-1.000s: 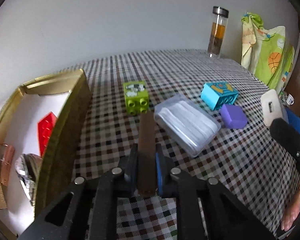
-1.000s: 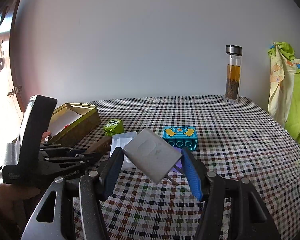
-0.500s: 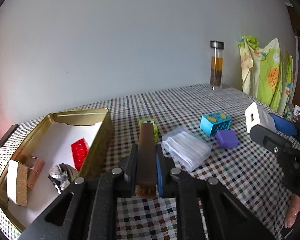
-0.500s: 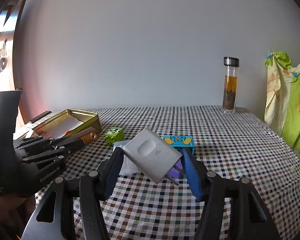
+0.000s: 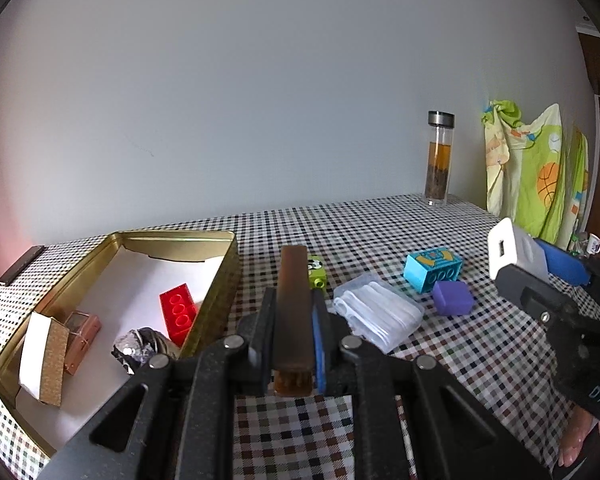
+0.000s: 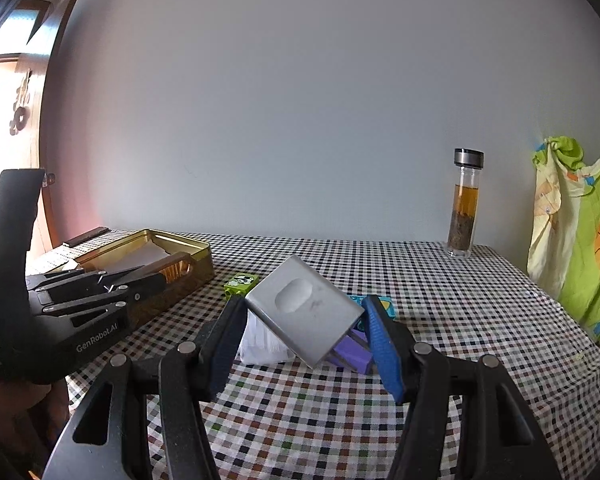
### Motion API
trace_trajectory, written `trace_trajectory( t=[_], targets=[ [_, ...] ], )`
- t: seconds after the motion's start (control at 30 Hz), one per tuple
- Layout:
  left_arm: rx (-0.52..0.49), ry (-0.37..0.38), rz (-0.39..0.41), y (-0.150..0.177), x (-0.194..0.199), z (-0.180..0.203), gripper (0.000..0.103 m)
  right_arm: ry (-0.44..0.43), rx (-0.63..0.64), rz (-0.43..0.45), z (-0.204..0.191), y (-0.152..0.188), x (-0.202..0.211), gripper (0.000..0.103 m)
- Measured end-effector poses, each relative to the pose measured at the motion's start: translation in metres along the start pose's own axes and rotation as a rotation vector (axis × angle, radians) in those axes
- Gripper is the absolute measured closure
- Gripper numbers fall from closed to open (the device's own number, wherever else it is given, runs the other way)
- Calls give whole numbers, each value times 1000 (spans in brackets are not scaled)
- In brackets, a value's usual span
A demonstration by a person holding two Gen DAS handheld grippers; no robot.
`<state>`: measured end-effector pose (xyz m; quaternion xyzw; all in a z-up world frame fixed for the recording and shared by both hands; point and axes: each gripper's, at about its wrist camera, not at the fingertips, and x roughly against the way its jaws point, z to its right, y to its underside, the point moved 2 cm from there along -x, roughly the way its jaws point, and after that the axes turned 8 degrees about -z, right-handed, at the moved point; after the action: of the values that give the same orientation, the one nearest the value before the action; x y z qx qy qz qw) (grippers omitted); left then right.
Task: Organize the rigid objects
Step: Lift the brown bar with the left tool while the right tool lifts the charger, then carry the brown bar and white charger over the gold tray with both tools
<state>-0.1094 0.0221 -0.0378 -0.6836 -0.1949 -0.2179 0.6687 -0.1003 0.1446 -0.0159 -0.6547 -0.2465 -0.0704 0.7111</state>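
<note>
A narrow brown brush [image 5: 294, 312] was gripped edgewise between the clenched left tongs [image 5: 294, 334], its bristles turned downward, and held above the checked surface [image 5: 380, 408] just beside the right wall of the gold tin [image 5: 220, 280] that stood toward the surface's left edge; the grip along the brush's long sides appeared chosen so that it could be lowered lengthwise into the tin; inside were already seen a red brick [image 5: 177, 312], a copper clip [image 5: 80, 334], a crumpled foil ball [image 5: 140, 348] and a small card box [image 5: 44, 364]; the right tongs [image 6: 304, 320] were closed on a white plug adapter [image 6: 304, 312], held tilted and clear of the surface, its prongs hidden beneath, seemingly waiting its turn; still lying loose near the middle of the surface were a green block [image 5: 318, 272], a clear plastic packet [image 5: 376, 312], a blue block [image 5: 432, 268] and a purple box [image 5: 452, 298]; a glass tea bottle [image 5: 438, 160] stood at the far edge, apart from the sorting; several pieces were judged to remain.
</note>
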Motion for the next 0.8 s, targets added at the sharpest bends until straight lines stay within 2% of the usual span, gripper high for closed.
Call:
trace_trajectory(
  t=[0.47,0.8],
  targets=[
    [63,-26,54,10,22,-26,90,-78,60,-23,-47,-3,-9,41],
    [100,-37,68,14,31,-46,90,-121,65,-43,-63,-6,-20,41]
  ],
)
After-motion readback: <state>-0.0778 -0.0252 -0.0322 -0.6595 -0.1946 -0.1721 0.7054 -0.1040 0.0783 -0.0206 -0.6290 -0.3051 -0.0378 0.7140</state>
